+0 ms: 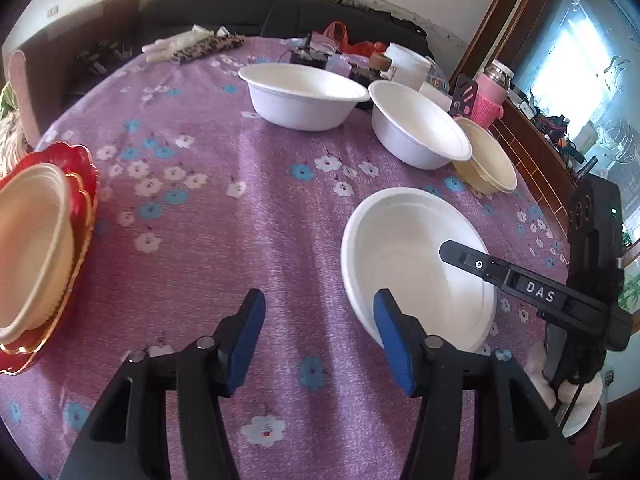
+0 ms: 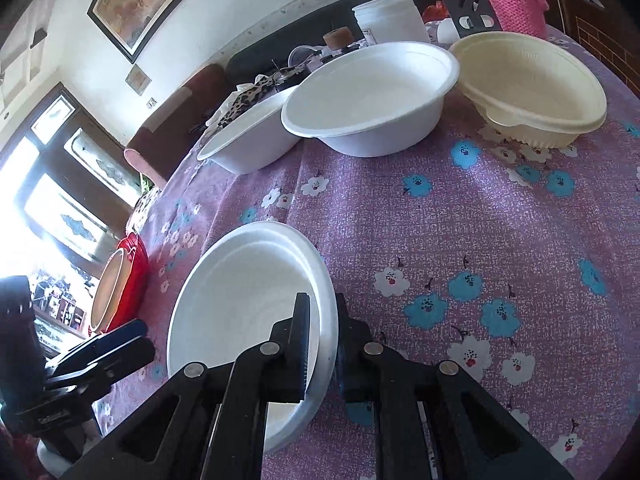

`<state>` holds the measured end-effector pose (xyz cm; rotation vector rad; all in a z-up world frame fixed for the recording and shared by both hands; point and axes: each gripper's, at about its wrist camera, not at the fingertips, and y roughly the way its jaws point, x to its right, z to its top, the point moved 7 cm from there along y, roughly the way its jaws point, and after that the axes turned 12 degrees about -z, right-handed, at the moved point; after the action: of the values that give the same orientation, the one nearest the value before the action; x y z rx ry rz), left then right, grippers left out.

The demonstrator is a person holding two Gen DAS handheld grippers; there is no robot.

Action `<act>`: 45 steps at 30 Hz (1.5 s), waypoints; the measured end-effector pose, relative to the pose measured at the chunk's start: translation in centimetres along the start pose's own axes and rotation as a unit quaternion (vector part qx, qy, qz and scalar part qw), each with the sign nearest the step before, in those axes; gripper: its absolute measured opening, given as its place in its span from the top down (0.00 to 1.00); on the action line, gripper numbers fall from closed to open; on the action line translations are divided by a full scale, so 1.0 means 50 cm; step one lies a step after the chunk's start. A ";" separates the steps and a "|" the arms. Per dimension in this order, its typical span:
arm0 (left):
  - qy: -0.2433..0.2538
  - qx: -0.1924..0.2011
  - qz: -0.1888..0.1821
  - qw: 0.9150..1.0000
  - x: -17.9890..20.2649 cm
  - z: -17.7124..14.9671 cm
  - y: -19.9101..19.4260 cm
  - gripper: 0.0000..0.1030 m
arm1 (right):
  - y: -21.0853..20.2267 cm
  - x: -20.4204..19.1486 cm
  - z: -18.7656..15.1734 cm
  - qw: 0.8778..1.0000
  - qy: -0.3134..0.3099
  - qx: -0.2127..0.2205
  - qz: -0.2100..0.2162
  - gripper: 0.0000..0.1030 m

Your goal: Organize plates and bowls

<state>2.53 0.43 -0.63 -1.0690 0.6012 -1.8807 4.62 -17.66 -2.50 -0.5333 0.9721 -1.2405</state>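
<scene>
A shallow white bowl sits on the purple flowered tablecloth near me. My right gripper is shut on its rim, one finger inside the bowl and one outside. In the left wrist view the right gripper reaches in from the right over the bowl. My left gripper stands open over bare cloth, its right blue pad in front of the bowl's near rim, nothing between the pads. Two deeper white bowls and a cream bowl stand farther back.
At the left edge a cream bowl rests on stacked red plates. Along the far side lie gloves, a white tub, a black spatula and a pink knitted bottle. The round table's edge runs close on the right.
</scene>
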 end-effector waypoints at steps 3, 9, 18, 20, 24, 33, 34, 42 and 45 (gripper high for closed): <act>-0.014 -0.014 -0.011 1.000 0.004 0.005 0.034 0.47 | -0.011 -0.001 -0.003 1.000 -0.002 0.002 0.001 0.87; -0.009 -0.027 -0.007 1.000 0.017 0.005 0.072 0.47 | -0.014 -0.011 -0.016 1.000 -0.019 -0.002 -0.015 0.79; -0.003 -0.040 -0.008 0.999 0.030 0.005 0.096 0.55 | -0.013 -0.010 -0.024 0.999 -0.025 -0.011 -0.037 0.76; 0.006 -0.052 -0.012 0.999 0.038 0.001 0.101 0.77 | -0.016 -0.011 -0.023 0.998 -0.030 -0.013 -0.048 0.76; 0.012 -0.053 -0.019 0.998 0.048 -0.004 0.096 0.82 | -0.031 -0.019 -0.021 0.996 -0.040 -0.010 -0.074 0.75; -0.006 -0.024 -0.038 0.999 0.034 -0.002 0.034 0.81 | -0.055 -0.051 -0.038 0.994 -0.052 -0.008 -0.091 0.79; -0.007 -0.018 -0.039 0.999 0.032 -0.001 0.023 0.81 | -0.060 -0.060 -0.038 0.994 -0.057 -0.005 -0.092 0.79; -0.015 0.016 -0.034 0.999 0.003 0.003 -0.035 0.81 | -0.080 -0.126 -0.046 0.991 -0.091 0.014 -0.098 0.79; -0.020 0.023 -0.032 0.999 -0.011 0.001 -0.045 0.81 | -0.075 -0.141 -0.050 0.991 -0.095 0.014 -0.097 0.79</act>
<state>1.71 2.05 0.84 -1.1037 0.5040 -1.9141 0.32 -11.67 1.45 -0.7248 0.7546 -1.3469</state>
